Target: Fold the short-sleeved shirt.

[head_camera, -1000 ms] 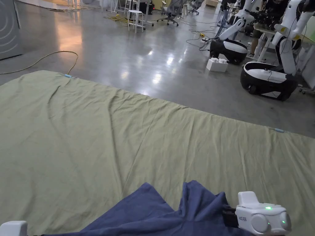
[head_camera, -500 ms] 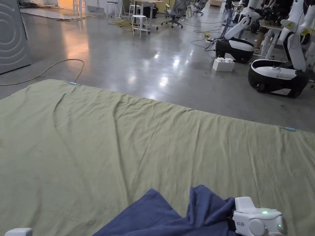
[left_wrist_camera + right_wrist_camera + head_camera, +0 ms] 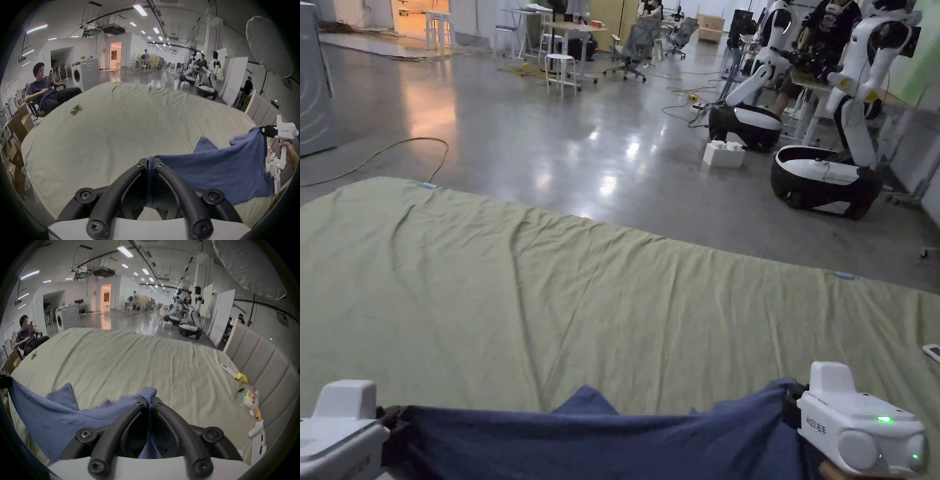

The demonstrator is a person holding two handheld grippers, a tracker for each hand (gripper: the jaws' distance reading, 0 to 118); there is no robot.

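A: How were the 2 claws set?

B: The left gripper [image 3: 150, 160] had both jaws pressed together on a bunched blue edge of the shirt [image 3: 227, 172]. The right gripper [image 3: 149, 400] pinched another edge the same way. Between them the top hem ran nearly taut.

A: And the shirt itself?

B: It hung low at the near edge of the bed, above the green sheet [image 3: 581, 294], with 1 loose corner poking up past the hem. Whether its lower part touched the sheet, I could not tell.

A: Progress?

B: Early, I judged: no fold was made, and it was not yet laid flat. Spreading and every fold were left.

A: Room to work?

B: Plenty ahead: the sheet was wrinkled but open to its far edge. To the right, small clutter [image 3: 250, 399] sat by the padded headboard [image 3: 259, 366], near the right gripper, so I would have kept away from that side.
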